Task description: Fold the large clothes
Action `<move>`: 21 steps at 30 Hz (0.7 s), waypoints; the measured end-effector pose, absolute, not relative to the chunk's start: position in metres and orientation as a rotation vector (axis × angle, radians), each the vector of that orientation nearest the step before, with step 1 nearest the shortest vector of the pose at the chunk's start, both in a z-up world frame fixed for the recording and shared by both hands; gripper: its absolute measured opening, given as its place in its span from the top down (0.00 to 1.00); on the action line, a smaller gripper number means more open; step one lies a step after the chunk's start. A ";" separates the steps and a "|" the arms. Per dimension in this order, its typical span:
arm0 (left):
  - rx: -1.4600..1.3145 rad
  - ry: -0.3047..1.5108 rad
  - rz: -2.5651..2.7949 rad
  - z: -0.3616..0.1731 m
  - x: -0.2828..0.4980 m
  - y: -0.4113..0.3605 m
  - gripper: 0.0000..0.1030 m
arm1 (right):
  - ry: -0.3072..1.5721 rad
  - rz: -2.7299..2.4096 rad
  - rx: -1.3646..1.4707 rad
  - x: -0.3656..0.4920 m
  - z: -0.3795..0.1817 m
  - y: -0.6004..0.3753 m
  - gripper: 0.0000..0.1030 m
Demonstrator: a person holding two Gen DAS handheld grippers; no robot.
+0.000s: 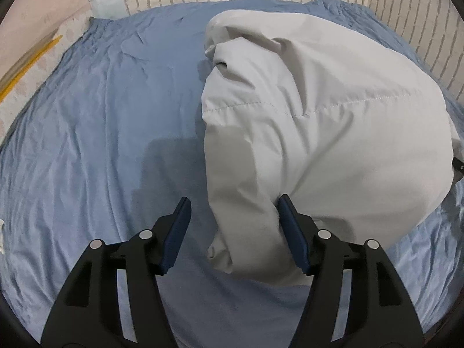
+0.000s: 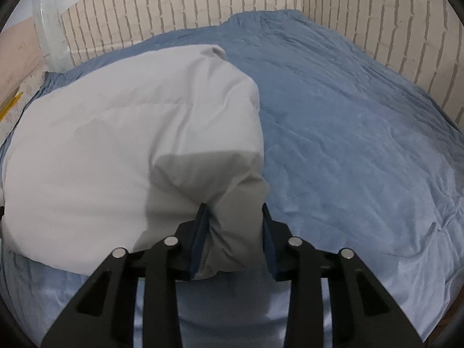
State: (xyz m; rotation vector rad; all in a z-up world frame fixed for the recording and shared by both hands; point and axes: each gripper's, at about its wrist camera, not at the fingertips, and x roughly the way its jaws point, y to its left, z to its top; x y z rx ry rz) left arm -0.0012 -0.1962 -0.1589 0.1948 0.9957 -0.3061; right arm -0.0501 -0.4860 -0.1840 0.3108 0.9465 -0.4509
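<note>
Jacket (image 1: 304, 116) bunched on bed (image 1: 101, 145), mid-fold. Left gripper (image 1: 233, 229) spread wide around near corner; right gripper (image 2: 234, 237) straddling other corner, grip uncertain. Next: pinch both, lift, fold over.

Jacket's right edge: you lost the white jacket (image 1: 304, 121) past the frame.
Right grip: you couldn't tell whether the right gripper (image 2: 235, 237) pinched fabric.
</note>
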 end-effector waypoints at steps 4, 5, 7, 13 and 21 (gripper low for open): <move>0.231 0.979 -0.309 -0.162 -0.002 -0.202 0.38 | 0.962 -0.472 0.292 -0.047 -0.185 -0.481 0.66; 0.241 0.975 -0.309 -0.160 -0.004 -0.202 0.38 | 0.969 -0.482 0.292 -0.047 -0.184 -0.480 0.65; 0.257 0.973 -0.310 -0.154 -0.007 -0.202 0.38 | 0.972 -0.505 0.296 -0.049 -0.178 -0.478 0.61; 0.258 0.863 -0.288 -0.112 -0.036 -0.179 0.03 | 0.883 -0.527 0.308 -0.064 -0.124 -0.431 0.15; 0.228 0.716 -0.159 -0.035 -0.078 -0.133 0.03 | 0.766 -0.475 0.265 -0.066 -0.040 -0.316 0.02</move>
